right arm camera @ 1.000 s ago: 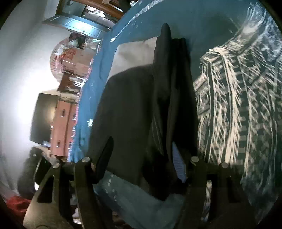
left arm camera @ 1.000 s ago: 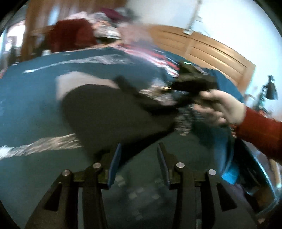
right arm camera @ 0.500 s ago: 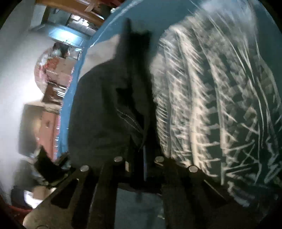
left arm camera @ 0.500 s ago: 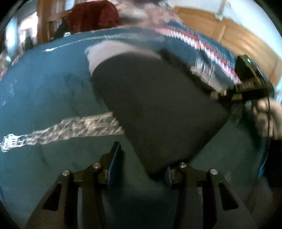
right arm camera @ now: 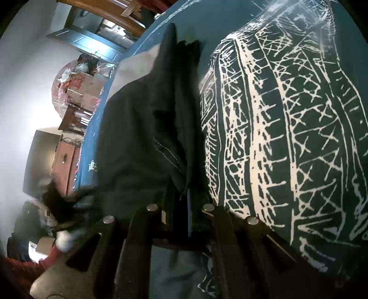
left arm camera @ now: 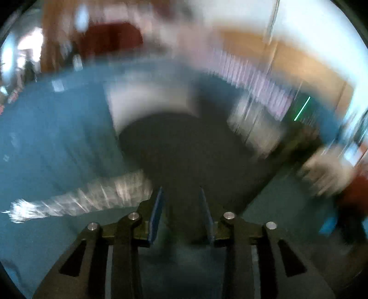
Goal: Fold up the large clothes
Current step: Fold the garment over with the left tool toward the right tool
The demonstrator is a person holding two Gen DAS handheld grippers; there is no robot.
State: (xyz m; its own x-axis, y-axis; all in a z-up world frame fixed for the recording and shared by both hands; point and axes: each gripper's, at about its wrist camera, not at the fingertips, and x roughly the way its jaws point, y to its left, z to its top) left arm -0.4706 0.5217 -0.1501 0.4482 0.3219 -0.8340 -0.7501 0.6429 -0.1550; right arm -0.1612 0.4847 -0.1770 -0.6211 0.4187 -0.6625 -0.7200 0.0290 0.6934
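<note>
Left wrist view was badly motion-blurred. The black garment [left arm camera: 184, 151] lay spread on the teal bedspread [left arm camera: 50, 138], its near edge reaching in between the blue-padded fingers [left arm camera: 156, 214] of the left gripper [left arm camera: 181, 214]. The jaws stood apart with dark cloth in the gap; whether the pads actually pressed the cloth could not be told through the blur. A pale grey patch [left arm camera: 147, 101] showed at the far end of the garment. A white lattice band [left arm camera: 80, 202] of the bedspread's print ran off to the left of the gripper. At the right edge, a hand [left arm camera: 326, 174] with a red sleeve [left arm camera: 356, 191] was a smear, near the garment's right side.

Right wrist view was sharp. The right gripper [right arm camera: 181, 207] had its jaws drawn nearly together, pinching a bunched fold of the same black garment [right arm camera: 142, 128]; a blue pad [right arm camera: 189, 207] showed just beside the clamped cloth. White contrast stitching [right arm camera: 168, 154] ran across the fabric just beyond the fingers. The garment stretched away from the gripper over the bedspread [right arm camera: 207, 20], with the grey patch [right arm camera: 135, 66] at its far end. Just to the right lay the white lattice print [right arm camera: 287, 138] on dark teal. A wooden cabinet [right arm camera: 66, 161] stood beyond the bed edge at left.
</note>
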